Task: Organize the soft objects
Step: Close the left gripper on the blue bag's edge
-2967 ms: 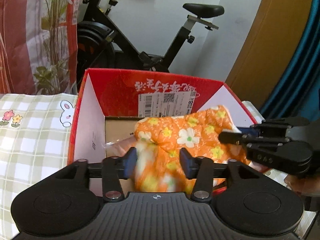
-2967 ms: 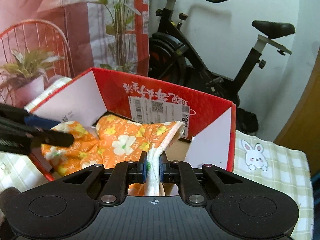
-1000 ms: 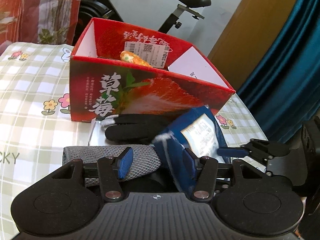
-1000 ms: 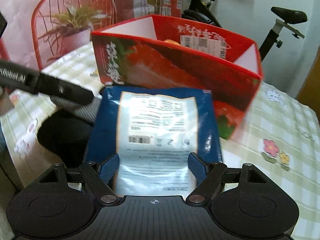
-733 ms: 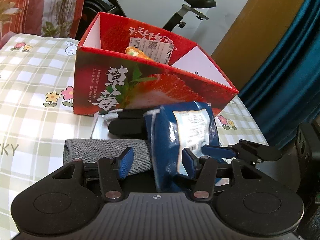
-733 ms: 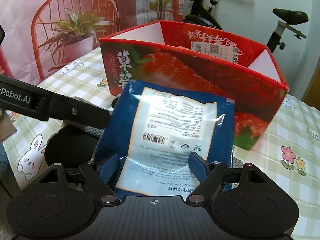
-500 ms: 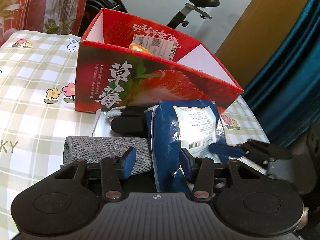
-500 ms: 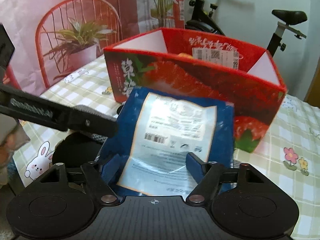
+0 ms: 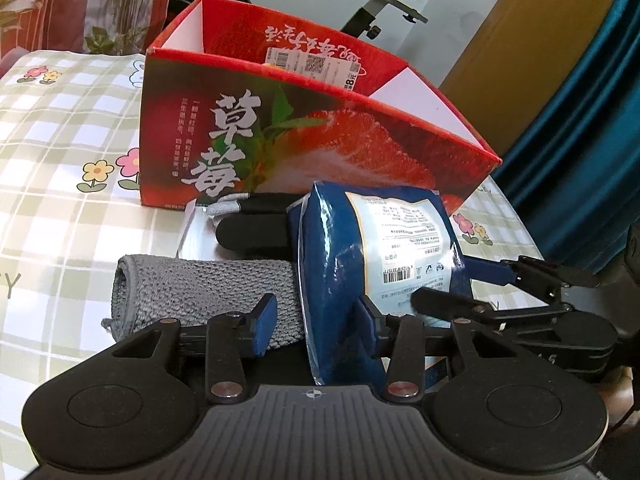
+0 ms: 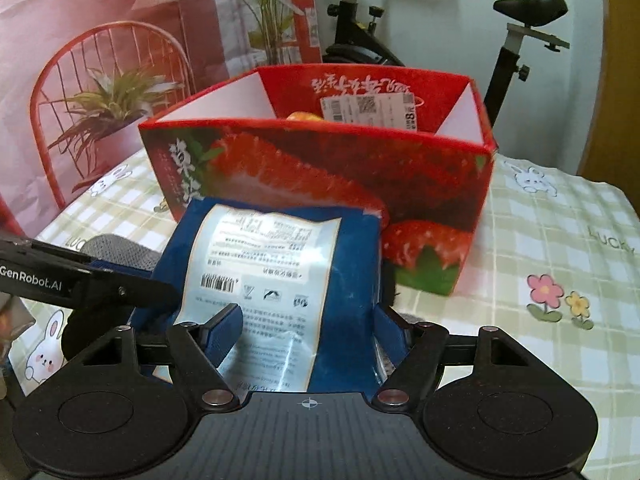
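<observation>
My right gripper point(image 10: 308, 330) straddles the blue pack point(image 10: 276, 280), both pads against its sides, so I hold it upright on edge just in front of the red box point(image 10: 320, 168), long axis pointing at the box. My left gripper point(image 9: 316, 320) has just been closing: its right pad meets the pack's edge, its left pad hangs free over the grey roll point(image 9: 200, 284). The box opening lies ahead and above, and my right hand has the better hold for the lift

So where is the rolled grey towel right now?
The rolled grey towel lies on the checked tablecloth in front of the red strawberry box, left of the blue packet in the left wrist view, beside a black glove.
</observation>
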